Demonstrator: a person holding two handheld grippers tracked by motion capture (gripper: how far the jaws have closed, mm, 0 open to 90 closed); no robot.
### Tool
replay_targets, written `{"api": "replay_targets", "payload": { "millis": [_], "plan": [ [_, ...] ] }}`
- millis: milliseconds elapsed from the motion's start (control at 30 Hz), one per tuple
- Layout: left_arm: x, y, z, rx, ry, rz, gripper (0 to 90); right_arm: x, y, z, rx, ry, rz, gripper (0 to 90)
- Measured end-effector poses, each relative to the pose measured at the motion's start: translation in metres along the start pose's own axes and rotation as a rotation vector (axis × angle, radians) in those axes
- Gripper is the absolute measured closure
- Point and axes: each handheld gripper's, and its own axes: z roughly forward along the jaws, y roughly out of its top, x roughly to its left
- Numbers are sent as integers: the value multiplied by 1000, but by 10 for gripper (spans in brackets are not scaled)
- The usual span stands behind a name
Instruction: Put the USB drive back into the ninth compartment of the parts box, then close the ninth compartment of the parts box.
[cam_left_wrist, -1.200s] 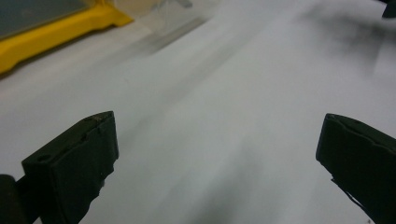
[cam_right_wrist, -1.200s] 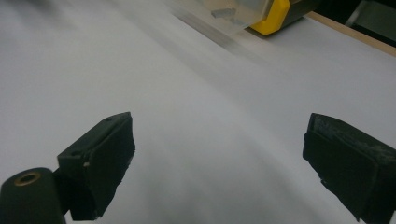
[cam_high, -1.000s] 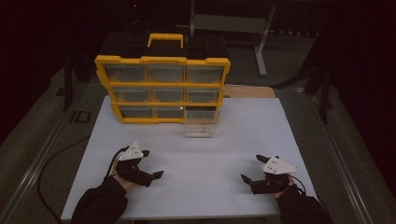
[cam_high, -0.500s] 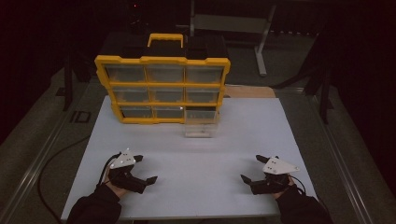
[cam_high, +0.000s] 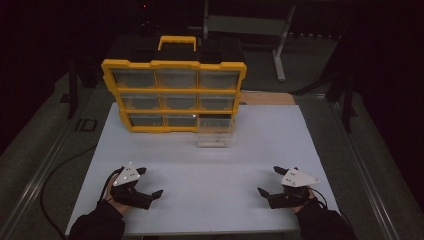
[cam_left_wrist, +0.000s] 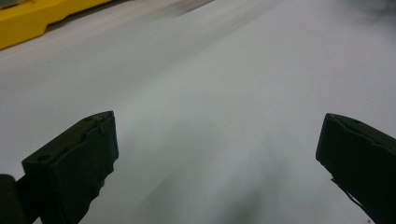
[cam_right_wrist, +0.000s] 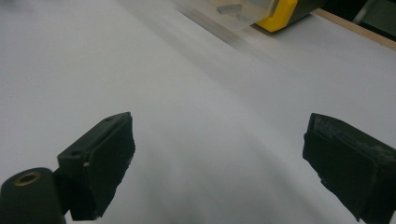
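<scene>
While both claws rest low over the matte white tabletop (cam_high: 210, 175), the left gripper (cam_high: 150, 183) and right gripper (cam_high: 269, 181) gape wide, holding nothing. Smooth bare surface lies between them. Farther back stands a yellow drawer organiser (cam_high: 173, 95), one clear drawer (cam_high: 216, 135) pulled out; no writing is legible.

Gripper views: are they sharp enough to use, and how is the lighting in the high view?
Left gripper view: the yellow organizer and white table are streaked by blur, while the left hand-held gripper reads fairly sharp. Right gripper view: the clear drawer is smeared, and the right hand-held gripper is crisp. High view: dim overall, dark surroundings, soft focus.
</scene>
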Motion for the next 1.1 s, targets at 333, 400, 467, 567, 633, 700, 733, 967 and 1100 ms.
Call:
{"api": "replay_targets", "payload": {
  "millis": [333,400,467,567,633,700,733,967,1100],
  "plan": [
    [2,-2,-5,-48,16,-18,0,0,-1,1,6,1,-6,87],
    [2,-2,-5,-48,15,-18,0,0,0,1,6,0,-6,87],
    [2,-2,-5,-48,14,-21,0,-1,-1,1,5,3,-5,87],
    [2,-2,-6,-52,10,-22,0,-1,0,2,6,6,-4,87],
    [1,-2,-6,-56,9,-18,0,0,0,2,6,5,-9,87],
    [1,-2,-6,-57,8,-17,0,0,0,1,7,5,-6,87],
    [0,-2,-6,-53,7,-19,0,0,0,1,6,7,-5,87],
    [0,-2,-7,-54,8,-24,0,1,1,1,4,18,-8,87],
    [0,-1,-6,-51,4,-19,0,1,2,0,-2,18,2,87]
  ]
}}
